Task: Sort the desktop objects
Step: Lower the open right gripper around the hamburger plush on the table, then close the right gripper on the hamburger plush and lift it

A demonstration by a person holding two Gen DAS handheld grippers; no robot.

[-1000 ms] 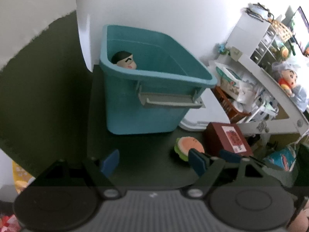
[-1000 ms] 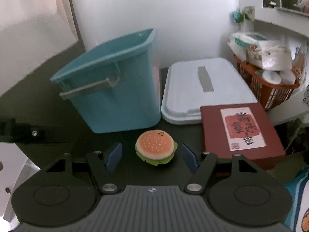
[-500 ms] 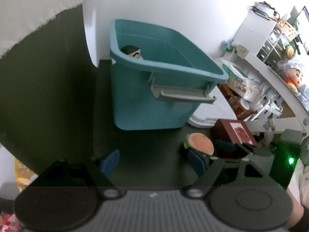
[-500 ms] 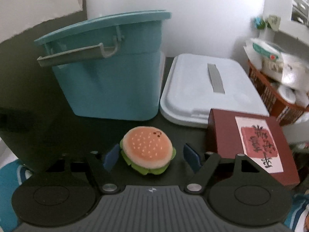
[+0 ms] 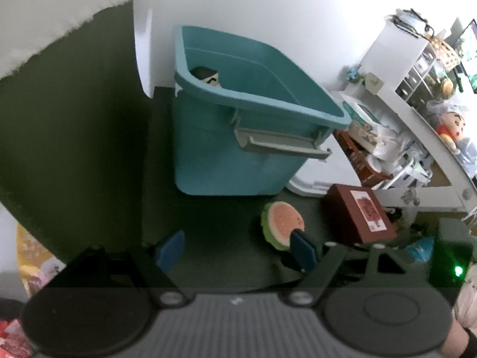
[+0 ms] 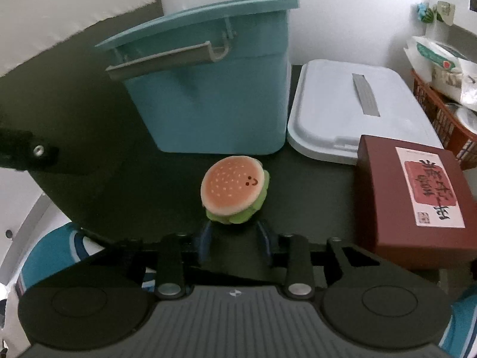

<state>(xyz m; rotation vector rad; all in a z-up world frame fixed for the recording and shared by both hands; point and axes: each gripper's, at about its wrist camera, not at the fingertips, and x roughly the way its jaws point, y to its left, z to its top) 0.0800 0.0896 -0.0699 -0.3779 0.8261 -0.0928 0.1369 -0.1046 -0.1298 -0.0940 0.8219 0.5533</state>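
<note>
A plush burger (image 6: pixel 231 189) with a green lettuce rim stands tipped on edge on the dark tabletop, in front of the teal bin (image 6: pixel 208 95). My right gripper (image 6: pixel 234 237) is closing, and its blue pads press the burger's lower edge from both sides. In the left wrist view the same burger (image 5: pixel 281 222) shows just beyond my left gripper (image 5: pixel 235 250), which stands open over bare tabletop with nothing between its fingers. A doll's head (image 5: pixel 207 76) lies inside the teal bin (image 5: pixel 253 137).
A dark red box (image 6: pixel 417 203) with a white label lies right of the burger. The bin's pale lid (image 6: pixel 351 107) lies flat behind it. A cluttered white shelf (image 5: pixel 417 125) and an orange basket (image 6: pixel 447 125) stand at the right.
The right gripper's jaws have drawn in from wide open onto the burger, which has tipped from flat up onto its edge. The left gripper stays open and nearly still.
</note>
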